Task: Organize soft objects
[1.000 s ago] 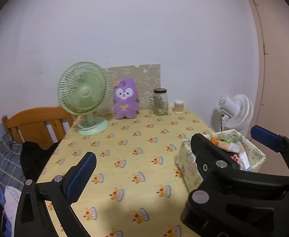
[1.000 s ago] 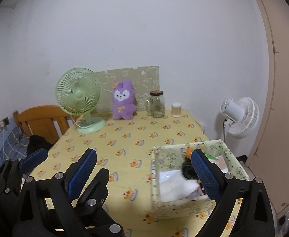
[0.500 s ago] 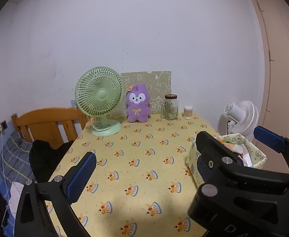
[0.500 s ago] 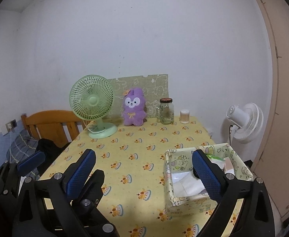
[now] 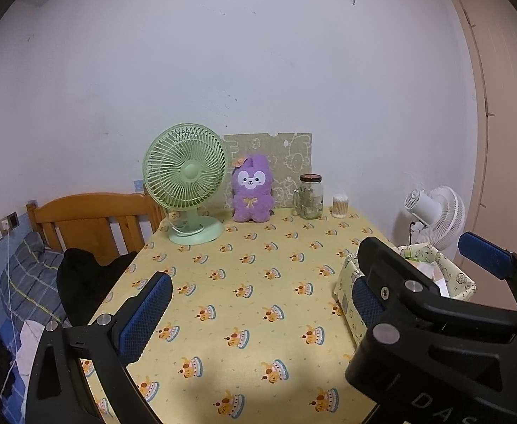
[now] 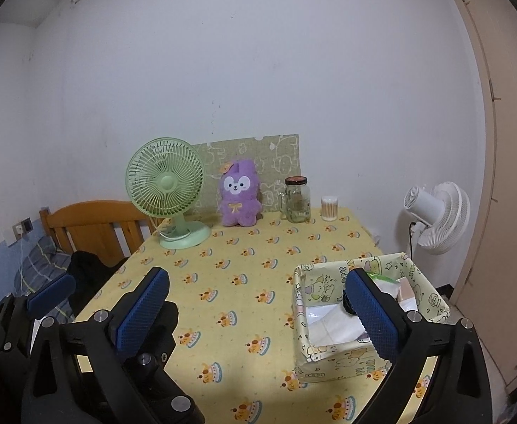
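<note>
A purple plush bunny (image 5: 252, 193) sits upright at the back of the yellow-clothed table (image 5: 258, 282), against a patterned board; it also shows in the right wrist view (image 6: 238, 199). A patterned fabric box (image 6: 368, 314) holding white packets and small items stands at the table's front right, partly hidden by gripper parts in the left wrist view (image 5: 449, 275). My left gripper (image 5: 255, 312) is open and empty above the table's front. My right gripper (image 6: 258, 314) is open and empty, its right finger over the box.
A green desk fan (image 5: 186, 180) stands back left of the bunny. A glass jar (image 5: 309, 196) and a cotton-swab tub (image 5: 340, 205) stand to its right. A wooden bed frame (image 5: 92, 219) with dark clothing is left. A white floor fan (image 5: 435, 217) is right.
Both grippers have pulled back and risen from the table; the bunny, fan and box look farther away. Both stay open and empty.
</note>
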A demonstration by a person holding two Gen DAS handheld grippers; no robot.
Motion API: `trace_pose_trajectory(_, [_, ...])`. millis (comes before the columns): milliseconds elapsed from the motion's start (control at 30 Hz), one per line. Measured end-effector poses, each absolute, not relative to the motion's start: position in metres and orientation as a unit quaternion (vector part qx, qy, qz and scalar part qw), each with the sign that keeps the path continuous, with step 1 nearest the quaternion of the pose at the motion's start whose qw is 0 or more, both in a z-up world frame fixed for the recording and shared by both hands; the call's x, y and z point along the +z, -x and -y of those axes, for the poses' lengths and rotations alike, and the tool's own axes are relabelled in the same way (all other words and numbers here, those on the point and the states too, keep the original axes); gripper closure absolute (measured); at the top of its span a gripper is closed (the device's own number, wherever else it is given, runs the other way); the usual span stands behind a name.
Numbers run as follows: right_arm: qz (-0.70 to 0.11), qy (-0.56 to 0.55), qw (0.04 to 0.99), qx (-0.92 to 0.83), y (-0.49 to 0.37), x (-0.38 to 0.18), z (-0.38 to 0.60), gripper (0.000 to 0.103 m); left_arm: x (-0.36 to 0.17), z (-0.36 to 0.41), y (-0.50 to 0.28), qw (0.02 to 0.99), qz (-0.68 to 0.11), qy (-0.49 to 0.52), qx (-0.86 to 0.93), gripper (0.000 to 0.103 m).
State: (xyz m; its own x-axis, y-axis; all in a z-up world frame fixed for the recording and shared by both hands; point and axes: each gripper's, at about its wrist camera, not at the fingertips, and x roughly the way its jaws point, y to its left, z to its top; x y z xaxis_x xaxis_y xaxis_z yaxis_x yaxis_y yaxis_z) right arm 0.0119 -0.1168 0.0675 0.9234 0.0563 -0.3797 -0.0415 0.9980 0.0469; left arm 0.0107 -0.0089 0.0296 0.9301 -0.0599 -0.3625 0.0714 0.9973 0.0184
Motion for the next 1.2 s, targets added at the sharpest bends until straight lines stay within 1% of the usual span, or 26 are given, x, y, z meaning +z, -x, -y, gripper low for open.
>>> trace_pose_trajectory(1200, [-0.194, -0.015, 0.981, 0.022, -0.012, 0.0671, 0.1207, 0.0, 0.0295, 0.006, -0.0121, 0.983, -0.184, -0.012, -0.029, 0.0])
